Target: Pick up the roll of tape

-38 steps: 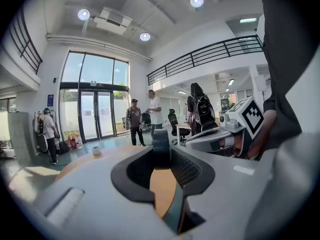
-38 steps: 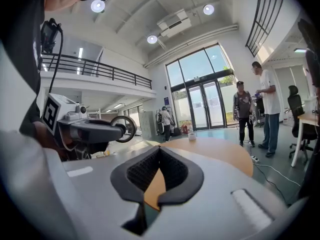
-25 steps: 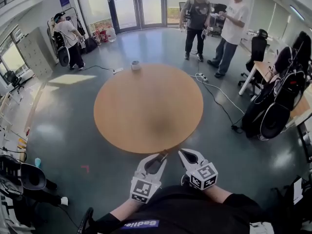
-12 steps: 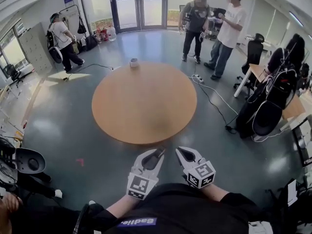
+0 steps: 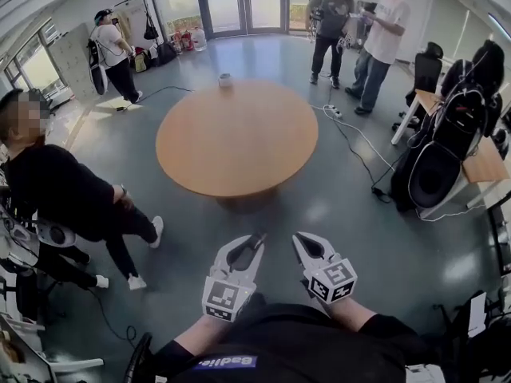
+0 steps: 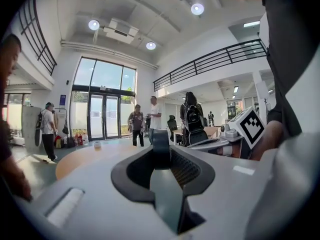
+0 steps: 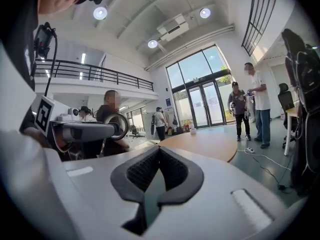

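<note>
- left gripper (image 5: 258, 239): tips together, nothing between them. I hold it low by my body, pointing at the table. It reads as a carry pose, not a reach.
- right gripper (image 5: 299, 239): same, tips meeting, empty. It sits just beside the left one and level with it.
- floor (image 5: 267, 214): a bare stretch lies between both grippers and the table, so I judge I'm too far off to grasp anything.
- person in black (image 5: 72, 202): on my left, near the way round that side.
- tabletop (image 5: 235, 146): round, wooden, carrying one thing only.
- roll of tape (image 5: 225, 79): small and pale, at the far rim, well apart from both grippers. It's too small to tell flat from on edge. Going round probably beats leaning across.
- two standing people (image 5: 355, 22): beyond the table, by the glass doors.
</note>
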`<action>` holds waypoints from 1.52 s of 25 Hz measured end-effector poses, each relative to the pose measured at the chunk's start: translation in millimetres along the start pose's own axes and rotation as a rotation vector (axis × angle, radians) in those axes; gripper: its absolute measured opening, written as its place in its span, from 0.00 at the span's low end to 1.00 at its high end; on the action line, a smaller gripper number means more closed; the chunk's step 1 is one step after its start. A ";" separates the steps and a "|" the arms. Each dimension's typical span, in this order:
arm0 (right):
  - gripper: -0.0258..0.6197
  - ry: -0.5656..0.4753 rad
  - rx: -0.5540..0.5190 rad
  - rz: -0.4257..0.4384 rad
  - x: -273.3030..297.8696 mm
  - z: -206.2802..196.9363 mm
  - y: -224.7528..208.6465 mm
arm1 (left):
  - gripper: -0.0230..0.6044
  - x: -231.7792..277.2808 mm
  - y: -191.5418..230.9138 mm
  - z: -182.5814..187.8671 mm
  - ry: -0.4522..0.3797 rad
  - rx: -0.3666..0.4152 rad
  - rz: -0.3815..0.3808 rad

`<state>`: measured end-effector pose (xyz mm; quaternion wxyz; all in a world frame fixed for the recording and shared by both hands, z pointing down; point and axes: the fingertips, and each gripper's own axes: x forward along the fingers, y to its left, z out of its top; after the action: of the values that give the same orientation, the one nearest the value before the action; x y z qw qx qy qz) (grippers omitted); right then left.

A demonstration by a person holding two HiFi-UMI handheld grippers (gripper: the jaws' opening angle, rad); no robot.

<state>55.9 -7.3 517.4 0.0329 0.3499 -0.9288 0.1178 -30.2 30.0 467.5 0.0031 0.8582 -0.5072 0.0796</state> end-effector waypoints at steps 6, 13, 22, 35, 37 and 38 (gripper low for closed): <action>0.04 -0.029 -0.005 0.010 -50.1 -5.0 19.4 | 0.20 -27.8 -48.6 1.8 0.002 -0.034 0.018; 0.04 -0.071 -0.057 -0.006 -65.8 11.9 49.2 | 0.20 -52.6 -62.9 5.3 -0.016 -0.096 -0.030; 0.04 -0.094 -0.088 0.011 -32.7 40.3 61.0 | 0.20 -48.6 -36.7 29.8 -0.019 -0.081 -0.064; 0.04 -0.094 -0.102 0.011 -43.8 20.8 96.9 | 0.20 -85.7 -43.1 12.7 -0.042 -0.072 -0.072; 0.04 -0.093 -0.100 0.015 -38.9 21.0 88.1 | 0.20 -75.9 -41.1 12.9 -0.041 -0.069 -0.071; 0.04 -0.092 -0.100 0.015 -38.0 21.1 87.6 | 0.20 -75.1 -40.4 12.6 -0.040 -0.070 -0.071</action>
<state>27.3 75.7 474.4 0.0065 0.3457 -0.9367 0.0553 -28.8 113.9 447.7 0.0258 0.8763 -0.4789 0.0447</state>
